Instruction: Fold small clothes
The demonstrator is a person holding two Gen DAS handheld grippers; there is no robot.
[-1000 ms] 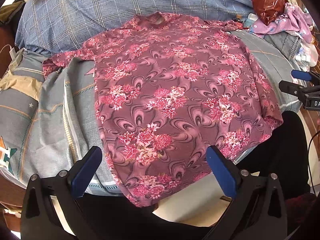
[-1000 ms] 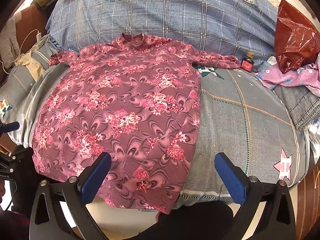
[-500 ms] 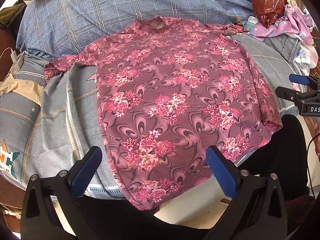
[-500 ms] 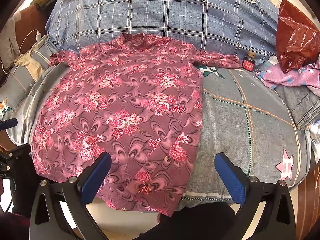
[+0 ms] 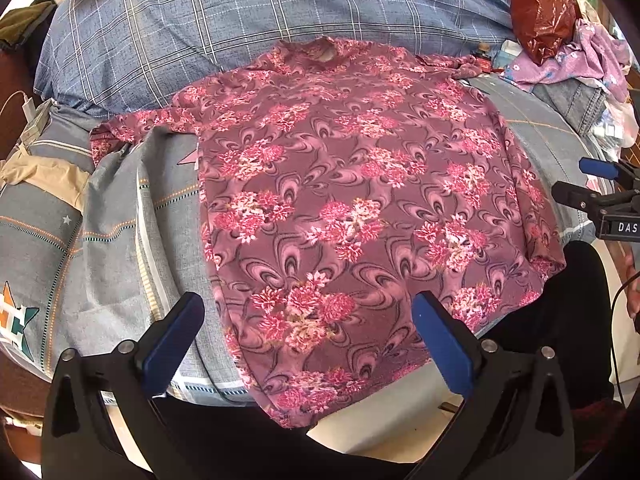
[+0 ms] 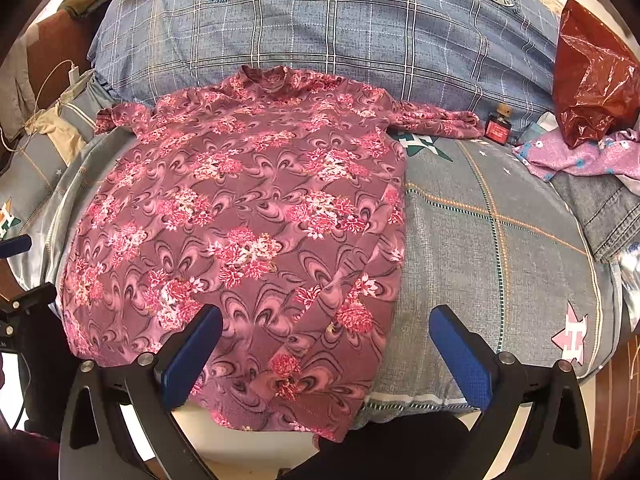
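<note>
A maroon top with pink flowers (image 5: 352,200) lies spread flat on the bed, collar away from me, hem hanging over the near edge; it also shows in the right wrist view (image 6: 248,232). Both short sleeves stick out sideways. My left gripper (image 5: 306,340) is open and empty, hovering above the hem's left part. My right gripper (image 6: 326,350) is open and empty above the hem's right corner. The right gripper also shows at the right edge of the left wrist view (image 5: 600,188).
A grey patchwork bedsheet (image 6: 500,240) covers the bed, with a blue plaid quilt (image 6: 340,28) behind. A red plastic bag (image 6: 592,76), a small red bottle (image 6: 498,126), purple cloth (image 6: 580,156) and jeans (image 6: 608,208) lie at the right. A charger cable (image 6: 60,80) lies at the left.
Both grippers have drawn back slightly toward me, so the top sits a little farther up in both views. Both stay open; the top has not moved.
</note>
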